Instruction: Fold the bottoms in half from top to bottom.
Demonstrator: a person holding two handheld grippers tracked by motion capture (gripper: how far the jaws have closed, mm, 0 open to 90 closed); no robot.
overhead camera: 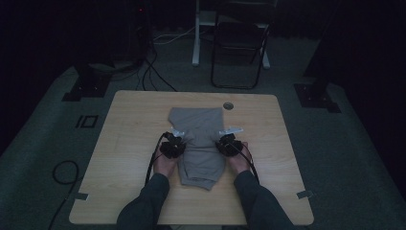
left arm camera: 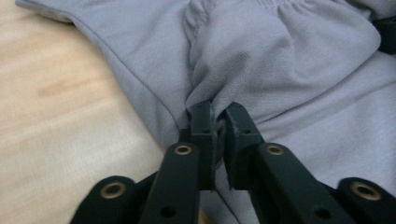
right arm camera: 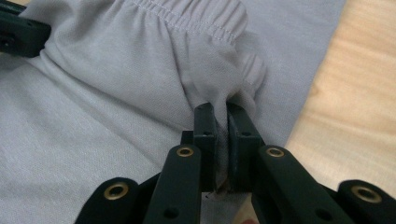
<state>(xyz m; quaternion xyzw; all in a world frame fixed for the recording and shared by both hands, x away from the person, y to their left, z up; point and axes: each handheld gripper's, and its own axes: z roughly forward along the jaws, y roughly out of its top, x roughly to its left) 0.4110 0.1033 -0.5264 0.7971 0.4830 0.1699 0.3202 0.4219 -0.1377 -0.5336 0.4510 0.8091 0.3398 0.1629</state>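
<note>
Grey folded garment (overhead camera: pixel 200 143) lies mid-table, waistband bunched.

High view: dim and underexposed; the far room sinks into near-black, the pale wooden table (overhead camera: pixel 129 143) is the brightest area, shadows are soft, detail grainy. Both gripper views: brightly and evenly lit, no glare. The light grey knit garment (left arm camera: pixel 289 60) is sharp around the jaw tips and softens toward the frame edges; the near black jaw arms are slightly blurred.
</note>
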